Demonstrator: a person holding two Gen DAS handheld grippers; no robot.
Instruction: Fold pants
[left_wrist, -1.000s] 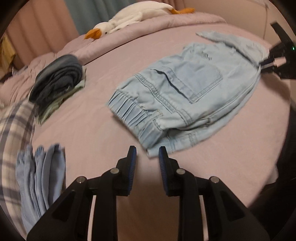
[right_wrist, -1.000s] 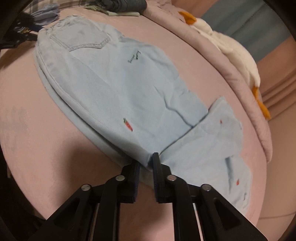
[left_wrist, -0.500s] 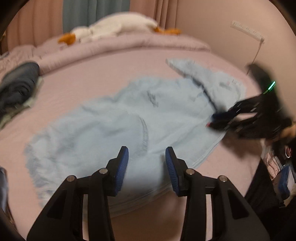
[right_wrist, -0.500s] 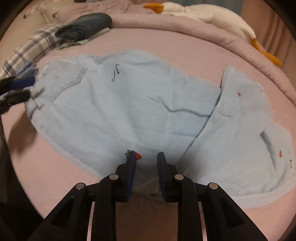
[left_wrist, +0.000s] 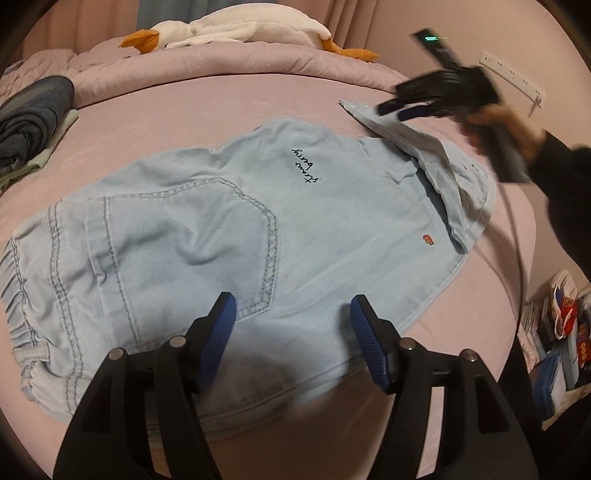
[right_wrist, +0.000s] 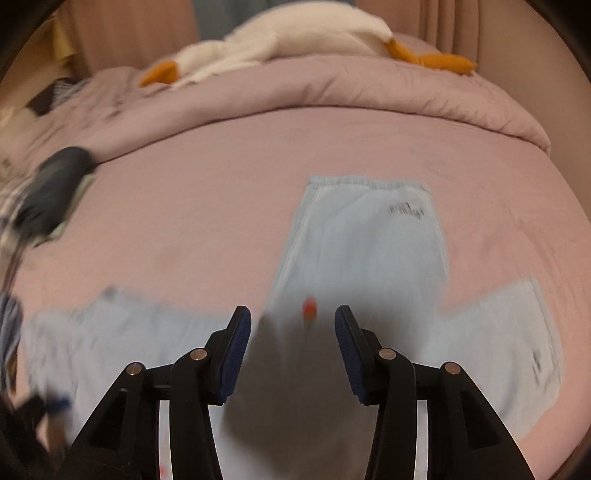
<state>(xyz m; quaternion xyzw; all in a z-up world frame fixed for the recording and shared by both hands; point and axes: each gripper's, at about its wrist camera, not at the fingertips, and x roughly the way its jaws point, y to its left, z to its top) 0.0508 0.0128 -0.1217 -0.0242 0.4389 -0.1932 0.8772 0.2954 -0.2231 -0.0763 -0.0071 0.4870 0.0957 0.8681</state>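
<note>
Light blue denim pants lie flat on the pink bed, waistband at the left, back pocket up, legs folded over at the right. My left gripper is open and empty just above the pants' near edge. My right gripper is open and empty above the leg end of the pants, which look blurred. It also shows in the left wrist view, lifted above the leg cuffs at the far right.
A white stuffed goose lies on the rolled pink duvet at the back. A pile of dark folded clothes sits at the far left. Bags and boxes stand on the floor at the right.
Both grippers have opened wider. The right gripper has let go of the pants' edge and lifted away toward the leg cuffs. The left gripper has moved over the pants' near edge.
</note>
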